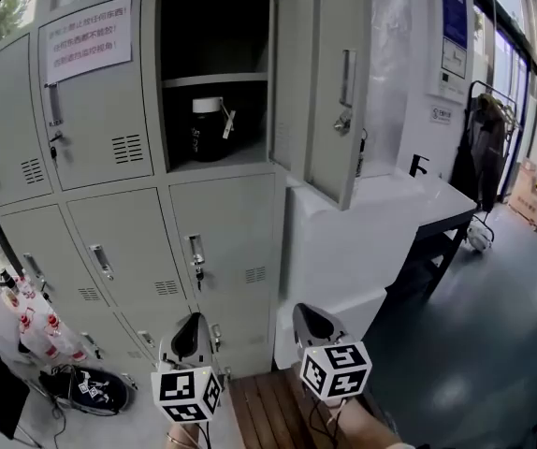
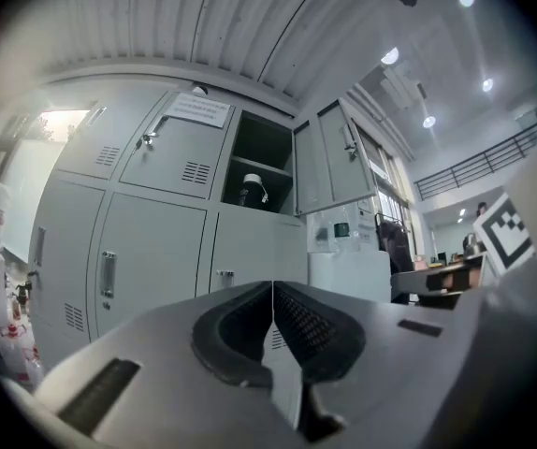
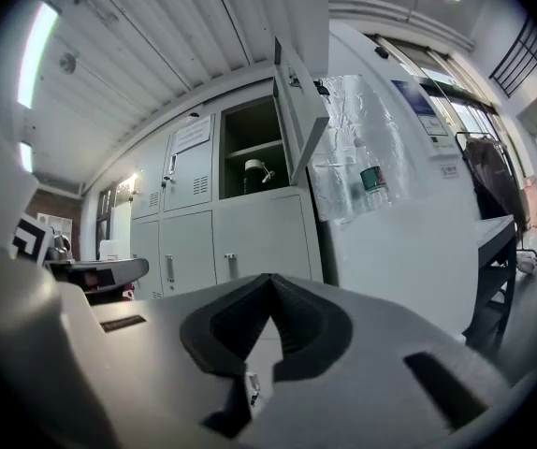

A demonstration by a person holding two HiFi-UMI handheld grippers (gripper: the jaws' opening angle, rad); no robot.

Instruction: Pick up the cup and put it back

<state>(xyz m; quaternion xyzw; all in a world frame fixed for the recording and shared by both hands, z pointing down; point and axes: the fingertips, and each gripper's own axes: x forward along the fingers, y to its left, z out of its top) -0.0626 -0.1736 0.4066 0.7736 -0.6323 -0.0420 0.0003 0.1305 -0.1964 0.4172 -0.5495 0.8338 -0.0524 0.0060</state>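
Both grippers hung low and shut, well below the cup in its open locker.

My left gripper (image 1: 192, 328) and right gripper (image 1: 313, 322) sat side by side at the bottom of the head view. Each had its jaws pressed together on nothing, as each gripper's own view showed. The dark cup with a white lid (image 1: 210, 129) stood under the inner shelf of the open upper compartment in the grey metal locker bank (image 1: 222, 241), well apart from both grippers. The grey locker door (image 1: 332, 82) stood swung out to the compartment's right, above a white boxy cabinet (image 1: 362, 251). Only the head view showed the black shoes (image 1: 86, 388) on the floor and the brown wooden slats (image 1: 268, 410) beneath me. My gripper views looked upward and caught the ribbed white ceiling (image 3: 156, 54) with its lamps.
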